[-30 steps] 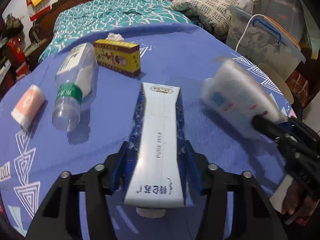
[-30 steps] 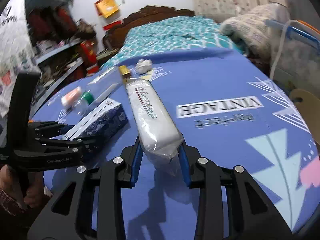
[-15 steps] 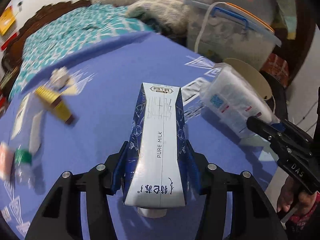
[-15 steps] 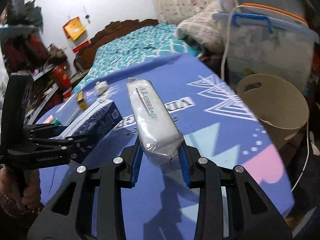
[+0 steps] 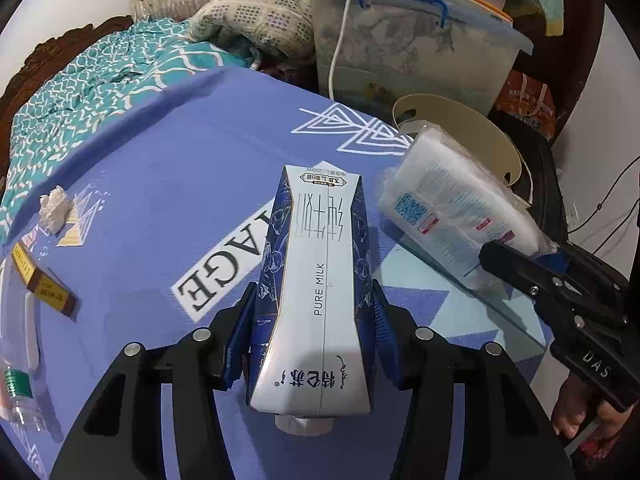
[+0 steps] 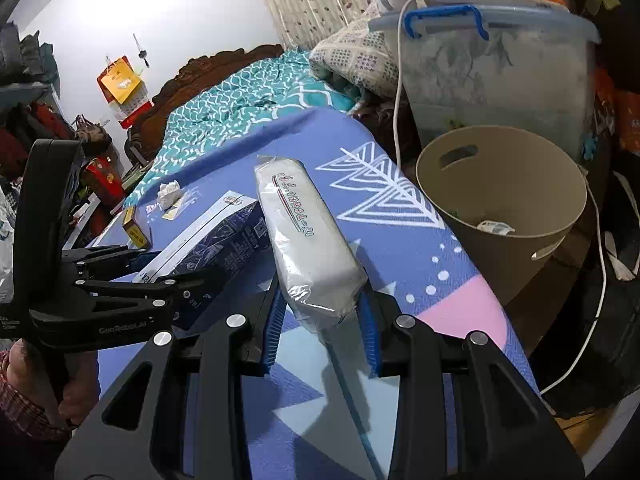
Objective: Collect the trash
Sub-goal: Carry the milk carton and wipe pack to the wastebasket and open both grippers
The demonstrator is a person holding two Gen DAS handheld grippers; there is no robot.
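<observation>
- The left hand-held gripper (image 5: 307, 344) is clamped on a milk carton (image 5: 316, 292), a glossy blue and white cardboard box pinched in at its middle.
- The right hand-held gripper (image 6: 320, 328) is clamped on a tissue pack (image 6: 310, 240), soft and wrapped in crinkled clear plastic.
- Both are held above the right edge of the worktop (image 5: 168, 184), covered with a printed blue cloth.
- A smooth round beige bin (image 6: 500, 204) stands just beyond that edge.
- Compared with half a second ago, the bin appears nearer and the pack is closer to its rim.
</observation>
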